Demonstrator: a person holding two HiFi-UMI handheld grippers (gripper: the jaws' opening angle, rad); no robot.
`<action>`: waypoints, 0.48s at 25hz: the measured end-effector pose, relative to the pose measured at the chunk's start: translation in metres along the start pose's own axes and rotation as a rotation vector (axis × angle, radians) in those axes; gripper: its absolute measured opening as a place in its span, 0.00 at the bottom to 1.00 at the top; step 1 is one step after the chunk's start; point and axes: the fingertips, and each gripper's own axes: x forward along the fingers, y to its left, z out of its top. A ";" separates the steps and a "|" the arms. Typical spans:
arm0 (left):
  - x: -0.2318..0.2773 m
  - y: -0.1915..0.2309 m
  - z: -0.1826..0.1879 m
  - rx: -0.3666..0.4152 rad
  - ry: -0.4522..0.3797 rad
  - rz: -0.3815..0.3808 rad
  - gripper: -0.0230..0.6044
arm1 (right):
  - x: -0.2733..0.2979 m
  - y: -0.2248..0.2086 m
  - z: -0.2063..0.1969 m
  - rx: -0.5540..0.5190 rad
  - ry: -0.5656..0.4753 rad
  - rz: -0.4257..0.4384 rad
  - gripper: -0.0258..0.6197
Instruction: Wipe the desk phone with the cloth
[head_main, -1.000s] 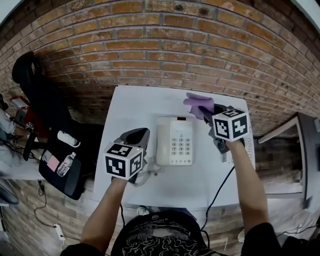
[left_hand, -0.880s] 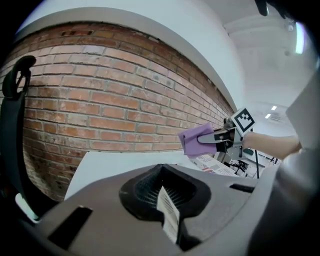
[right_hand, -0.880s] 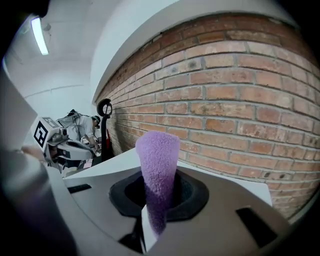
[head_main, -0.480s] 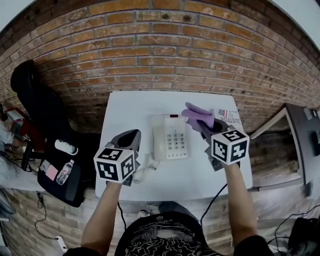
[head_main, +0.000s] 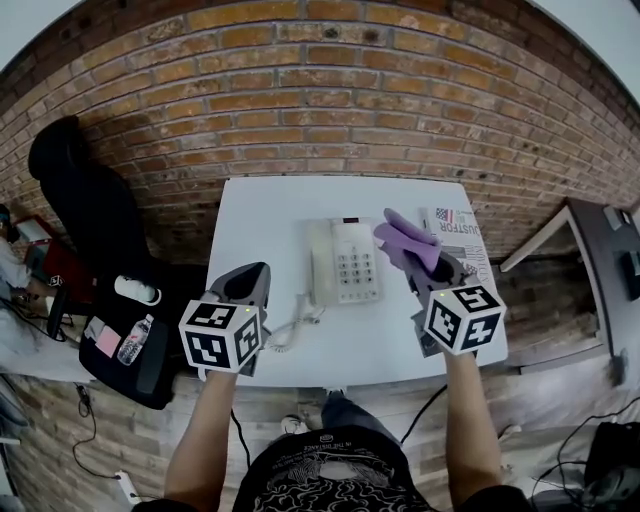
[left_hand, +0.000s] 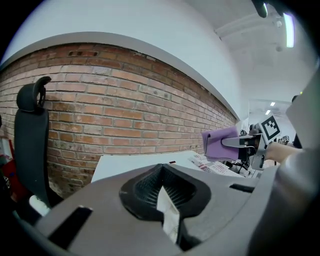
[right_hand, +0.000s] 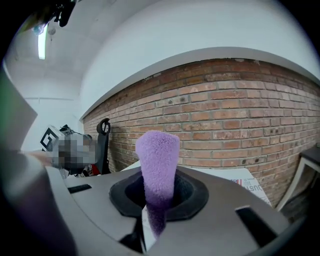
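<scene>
Hovering by the white desk phone (head_main: 345, 262), your right gripper (head_main: 428, 262) clamps the fuzzy purple cloth (head_main: 405, 240). Left gripper (head_main: 247, 278) is closed, empty; wiping looks undone.

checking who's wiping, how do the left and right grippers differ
The right gripper is shut on the purple cloth; the left gripper is shut on nothing. The right gripper is at the phone's right edge; the left gripper is left of the phone, near the desk's front edge. Both point away from the person.
</scene>
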 end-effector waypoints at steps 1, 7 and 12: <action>-0.003 0.001 -0.001 -0.001 -0.002 0.004 0.05 | -0.003 0.001 0.000 0.005 -0.004 -0.006 0.11; -0.015 0.001 -0.004 0.002 -0.007 0.007 0.05 | -0.014 0.010 0.001 0.022 -0.022 -0.025 0.11; -0.020 0.003 -0.005 0.006 -0.006 0.008 0.05 | -0.020 0.013 -0.001 0.033 -0.023 -0.039 0.11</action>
